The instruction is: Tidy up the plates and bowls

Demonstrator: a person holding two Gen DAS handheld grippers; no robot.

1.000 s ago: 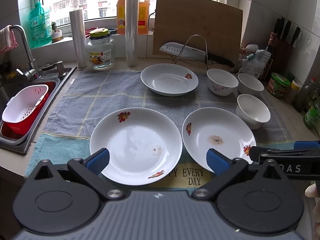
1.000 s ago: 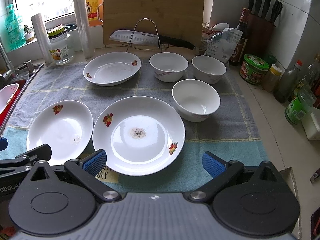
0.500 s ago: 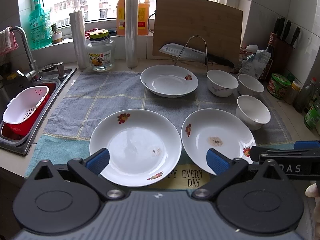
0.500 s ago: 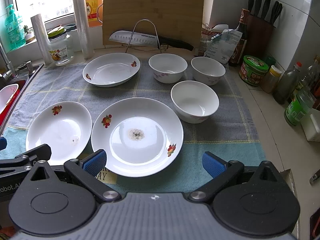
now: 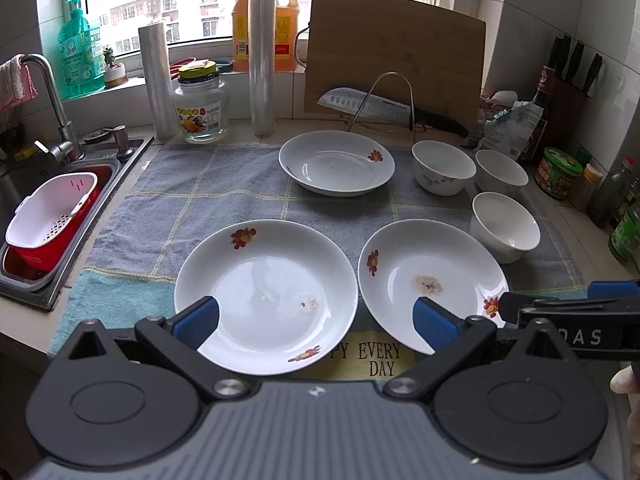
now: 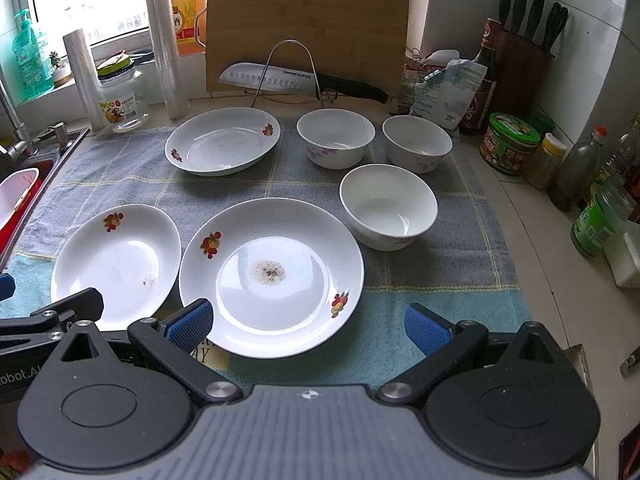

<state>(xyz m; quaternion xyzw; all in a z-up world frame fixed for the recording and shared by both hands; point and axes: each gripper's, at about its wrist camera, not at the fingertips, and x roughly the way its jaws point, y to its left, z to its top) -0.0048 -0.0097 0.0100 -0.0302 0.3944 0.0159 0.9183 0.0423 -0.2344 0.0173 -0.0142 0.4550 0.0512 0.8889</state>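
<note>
Three white flowered plates lie on a grey-blue towel [image 5: 224, 184]: a near-left plate [image 5: 266, 294] [image 6: 116, 266], a near-right plate with a brown stain [image 5: 430, 280] [image 6: 272, 276], and a far plate [image 5: 337, 162] [image 6: 223, 141]. Three white bowls stand to the right: a near bowl [image 6: 388, 212] [image 5: 506, 226] and two far bowls [image 6: 336, 137] [image 6: 417, 143]. My left gripper [image 5: 314, 320] is open and empty over the near edge of the near-left plate. My right gripper [image 6: 306, 324] is open and empty over the near edge of the stained plate.
A sink [image 5: 24, 216] with a white and red basket lies at the left. A cutting board [image 6: 308, 28], a knife on a wire rack [image 6: 296, 78], a jar and film rolls stand at the back. Bottles and jars [image 6: 512, 142] line the right counter edge.
Both grippers have drifted slightly; the plates and bowls sit a touch higher in the views. Nothing was taken hold of or moved.
</note>
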